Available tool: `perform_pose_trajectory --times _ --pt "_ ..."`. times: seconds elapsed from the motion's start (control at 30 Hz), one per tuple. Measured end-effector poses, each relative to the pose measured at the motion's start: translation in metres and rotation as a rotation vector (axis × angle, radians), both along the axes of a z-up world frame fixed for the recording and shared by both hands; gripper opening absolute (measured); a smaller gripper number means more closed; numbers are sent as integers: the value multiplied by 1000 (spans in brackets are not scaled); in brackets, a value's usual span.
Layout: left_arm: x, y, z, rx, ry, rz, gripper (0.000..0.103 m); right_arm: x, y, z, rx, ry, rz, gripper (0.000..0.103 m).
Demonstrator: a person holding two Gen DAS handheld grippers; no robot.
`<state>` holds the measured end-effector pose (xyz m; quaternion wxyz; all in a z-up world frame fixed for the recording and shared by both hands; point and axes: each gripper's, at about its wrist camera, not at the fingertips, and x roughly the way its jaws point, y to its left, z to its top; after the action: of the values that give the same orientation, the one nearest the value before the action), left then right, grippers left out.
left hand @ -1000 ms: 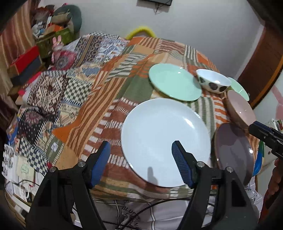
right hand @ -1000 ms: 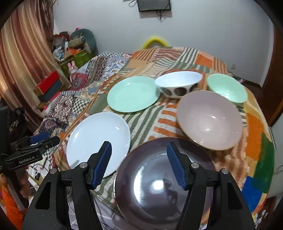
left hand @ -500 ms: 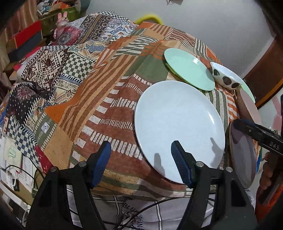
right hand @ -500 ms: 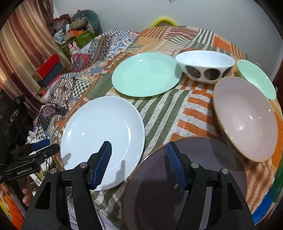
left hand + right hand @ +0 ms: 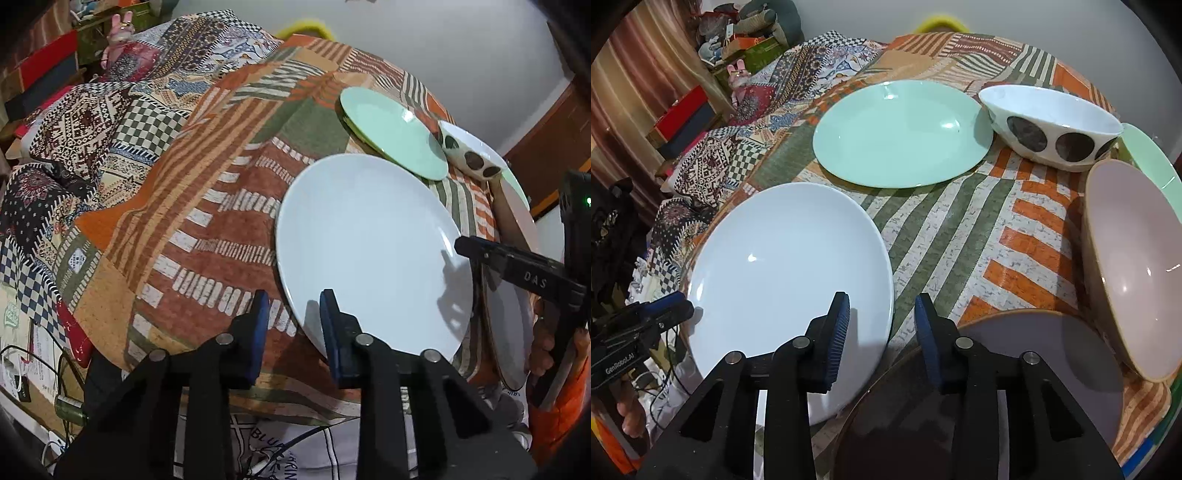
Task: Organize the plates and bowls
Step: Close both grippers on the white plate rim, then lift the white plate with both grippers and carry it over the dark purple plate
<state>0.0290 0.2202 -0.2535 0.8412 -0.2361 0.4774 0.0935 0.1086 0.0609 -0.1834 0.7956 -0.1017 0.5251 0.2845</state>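
Left wrist: white plate (image 5: 369,243) rim between closing left hand-held gripper (image 5: 293,323) jaws.

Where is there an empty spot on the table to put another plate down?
Biggest bare patch: the striped cloth between the white plate, green plate, pink bowl and dark plate. Left of the white plate the cloth is bare too. The right side is crowded: spotted bowl, pink bowl and a small green dish sit close together.

Left gripper (image 5: 291,325): black frame, blue ribbed pads, silver screws, "GenRobot.AI" lettering on side. Right gripper (image 5: 881,328): same build, "DAS" lettering, green light. Orange sleeve (image 5: 565,406).
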Motion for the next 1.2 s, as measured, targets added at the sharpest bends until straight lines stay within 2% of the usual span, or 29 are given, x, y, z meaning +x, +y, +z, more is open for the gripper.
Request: perform_pose_trajectory --times 0.23,0.33,0.47,0.6,0.93,1.2 --pt "7 2 -8 -12 11 -6 28 10 5 -8 12 54 4 27" --pt "8 3 -9 -20 10 -3 28 13 11 -10 13 68 12 22" --pt "9 1 -6 -3 -6 -20 27 12 15 -12 -6 55 21 22" --pt "13 -6 -4 62 11 -35 28 10 16 -10 -25 43 43 23" --pt "8 3 -2 48 15 -9 28 6 17 -8 1 55 48 23" --pt "0 4 9 77 9 14 28 -6 18 1 37 52 59 23"
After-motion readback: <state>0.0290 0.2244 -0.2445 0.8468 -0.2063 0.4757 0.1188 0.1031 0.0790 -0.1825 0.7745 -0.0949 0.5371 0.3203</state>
